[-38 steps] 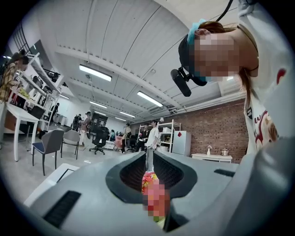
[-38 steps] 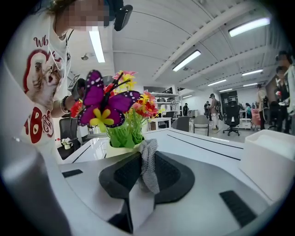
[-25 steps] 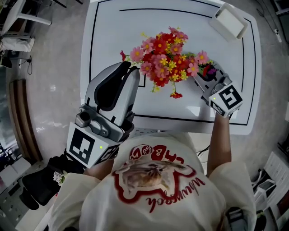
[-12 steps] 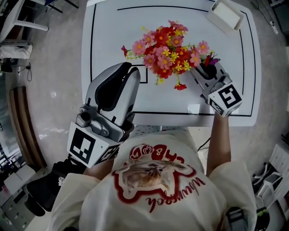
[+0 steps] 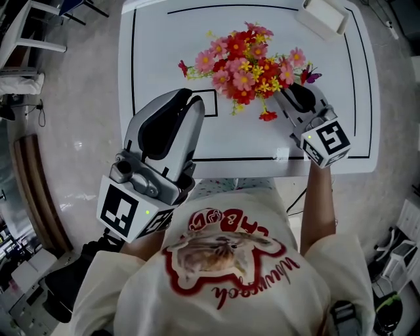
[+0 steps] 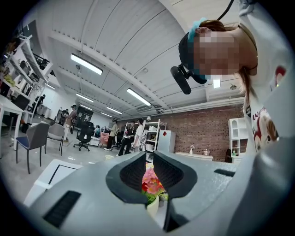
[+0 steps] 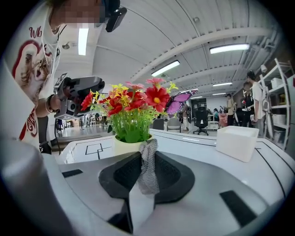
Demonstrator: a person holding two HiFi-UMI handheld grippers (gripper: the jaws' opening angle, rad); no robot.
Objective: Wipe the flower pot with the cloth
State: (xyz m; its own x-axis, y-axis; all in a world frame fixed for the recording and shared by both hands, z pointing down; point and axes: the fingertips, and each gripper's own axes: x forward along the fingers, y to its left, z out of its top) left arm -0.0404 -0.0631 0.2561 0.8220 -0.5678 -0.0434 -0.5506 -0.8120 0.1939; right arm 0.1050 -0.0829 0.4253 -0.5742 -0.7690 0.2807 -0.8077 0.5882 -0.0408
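A cream flower pot [image 7: 123, 146] holding red, pink and yellow flowers [image 5: 246, 65] stands on the white table [image 5: 164, 39]. In the head view the blooms hide the pot. My right gripper [image 5: 287, 93] sits just right of the flowers, shut on a grey mesh cloth [image 7: 147, 168]. The cloth sticks out past the jaw tips, close in front of the pot; contact cannot be told. My left gripper [image 5: 195, 100] hovers left of the flowers over the table's near part, shut with nothing in it. The pot [image 6: 153, 206] shows past its closed tips [image 6: 150, 156].
A white rectangular box [image 5: 321, 14] lies at the table's far right corner, also in the right gripper view as the box [image 7: 237, 142]. Black lines [image 5: 134, 79] mark the tabletop. Chairs, shelves and people fill the room behind. My body is against the table's near edge.
The head view has shifted, so the table and flowers sit a little higher in the picture. Both grippers stay about where they were beside the flowers, with grips unchanged.
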